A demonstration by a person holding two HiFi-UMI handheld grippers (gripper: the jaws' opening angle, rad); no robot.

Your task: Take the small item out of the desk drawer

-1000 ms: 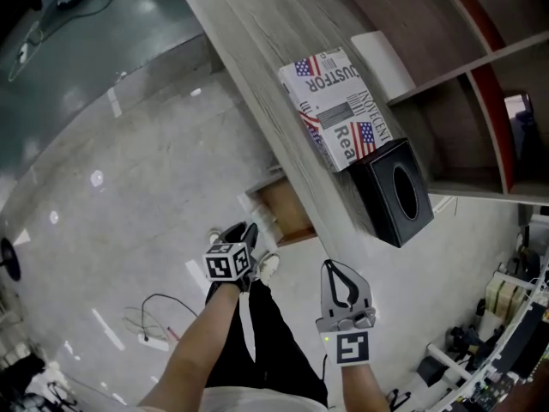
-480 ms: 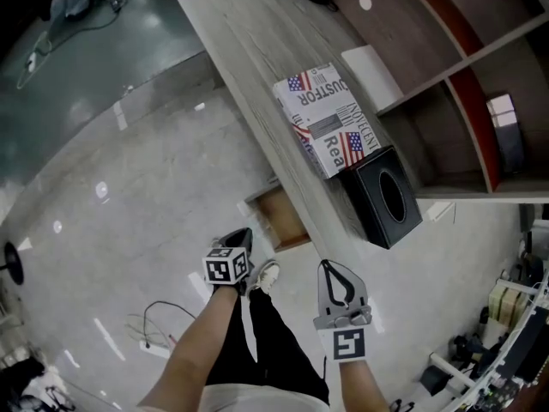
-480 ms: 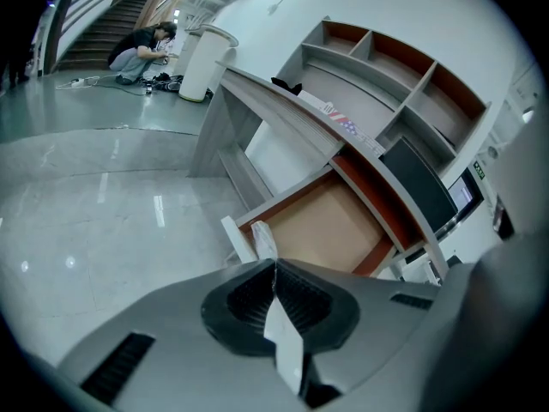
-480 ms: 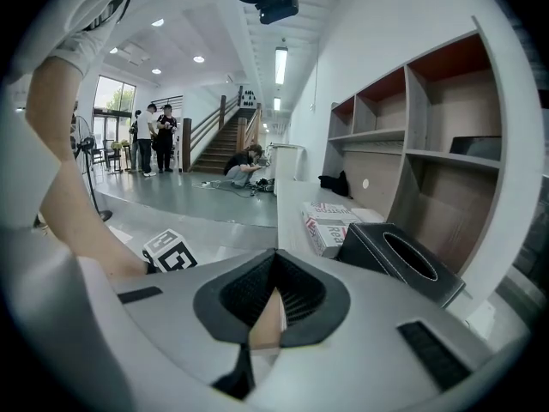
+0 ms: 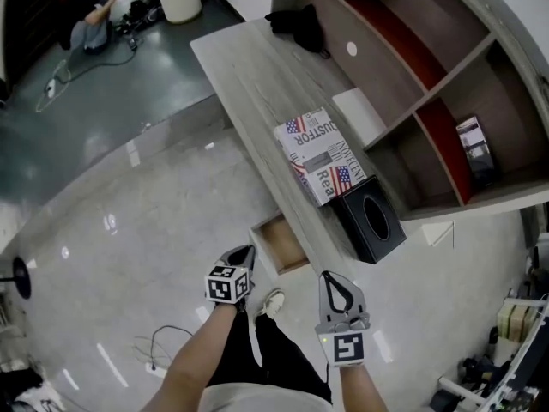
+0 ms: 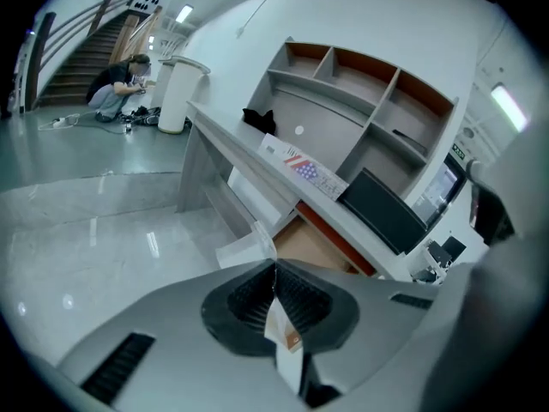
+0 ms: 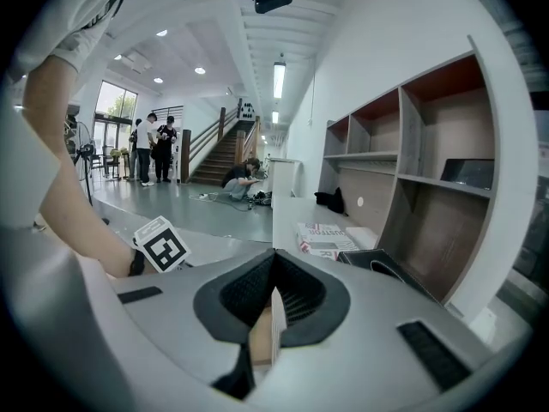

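The desk drawer stands pulled out under the grey wooden desk; its brown inside shows no small item that I can make out. In the left gripper view the drawer lies just ahead and to the right. My left gripper hangs over the floor left of the drawer, its jaws shut tip to tip, with no held thing that I can tell. My right gripper hovers below the desk's near end, jaws also together. Neither touches the drawer.
On the desk lie a newspaper-print box, a black tissue box, a white flat block and a black cloth. A shelf unit stands behind. A cable lies on the floor. People stand and crouch far off.
The head view has pulled back and tilted, showing more of the desk and shelves. Both grippers keep about the same places near the drawer.
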